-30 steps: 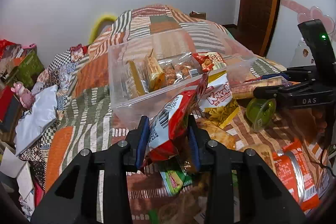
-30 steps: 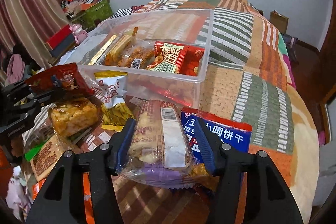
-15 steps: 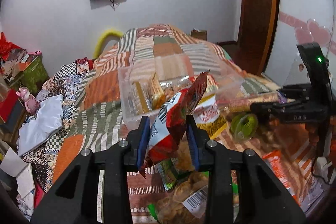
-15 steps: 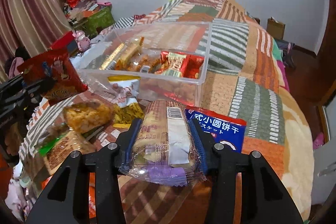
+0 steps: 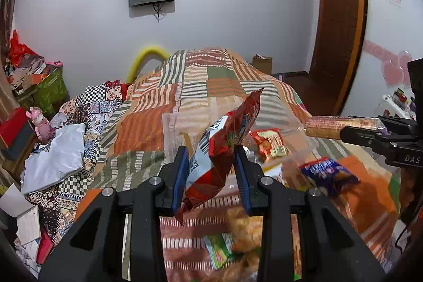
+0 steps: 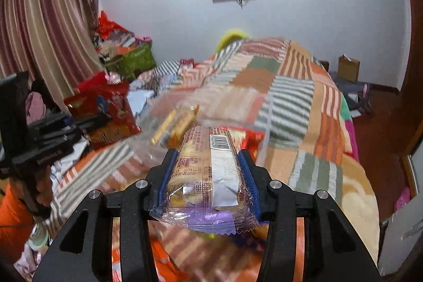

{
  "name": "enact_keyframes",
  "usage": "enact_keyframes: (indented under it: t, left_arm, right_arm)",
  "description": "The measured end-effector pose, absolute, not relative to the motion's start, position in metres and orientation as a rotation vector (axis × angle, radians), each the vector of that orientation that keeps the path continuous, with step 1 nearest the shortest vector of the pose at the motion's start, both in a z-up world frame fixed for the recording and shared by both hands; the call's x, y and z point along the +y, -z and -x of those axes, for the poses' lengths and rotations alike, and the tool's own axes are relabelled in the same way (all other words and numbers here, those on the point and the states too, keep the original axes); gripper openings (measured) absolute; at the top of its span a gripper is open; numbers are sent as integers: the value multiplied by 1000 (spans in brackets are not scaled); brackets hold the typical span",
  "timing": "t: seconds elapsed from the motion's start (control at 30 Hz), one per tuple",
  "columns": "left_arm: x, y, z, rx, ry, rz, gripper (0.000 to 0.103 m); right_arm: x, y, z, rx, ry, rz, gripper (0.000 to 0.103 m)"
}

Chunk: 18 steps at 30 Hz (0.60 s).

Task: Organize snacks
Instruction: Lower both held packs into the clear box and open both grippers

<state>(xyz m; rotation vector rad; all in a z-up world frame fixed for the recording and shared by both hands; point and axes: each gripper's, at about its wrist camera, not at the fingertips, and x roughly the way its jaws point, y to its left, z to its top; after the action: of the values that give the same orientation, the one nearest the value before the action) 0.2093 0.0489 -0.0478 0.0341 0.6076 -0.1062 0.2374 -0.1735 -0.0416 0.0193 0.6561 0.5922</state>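
Snacks: left gripper [image 5: 211, 173] clamps a red chip bag [image 5: 224, 149], right gripper [image 6: 207, 181] a biscuit sleeve [image 6: 208, 171]; clear bin [image 5: 174, 134] (blurred, probably twelve o'clock) could be overshot.

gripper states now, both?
Left gripper: shut on the red snack bag.
Right gripper: just closed on the clear-wrapped biscuit pack.

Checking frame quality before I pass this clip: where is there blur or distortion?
Left wrist view: strong fisheye bending at the door frame; the red snack bag is sharp, loose snacks at the bottom smeared. Right wrist view: the biscuit pack is sharp, the clear box and quilt behind motion-blurred.
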Motion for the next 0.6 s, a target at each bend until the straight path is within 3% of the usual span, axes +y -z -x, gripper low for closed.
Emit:
enact_keyframes:
  t: [0.3,0.6]
  left_arm:
    - [53,52,-251,613,43,-45,34]
    - [61,79,-301,692,15,-23,34]
  right_arm:
    - [-142,40,-281,641,-586,-25,43]
    - [-117,75,-330,750,-537,13,43]
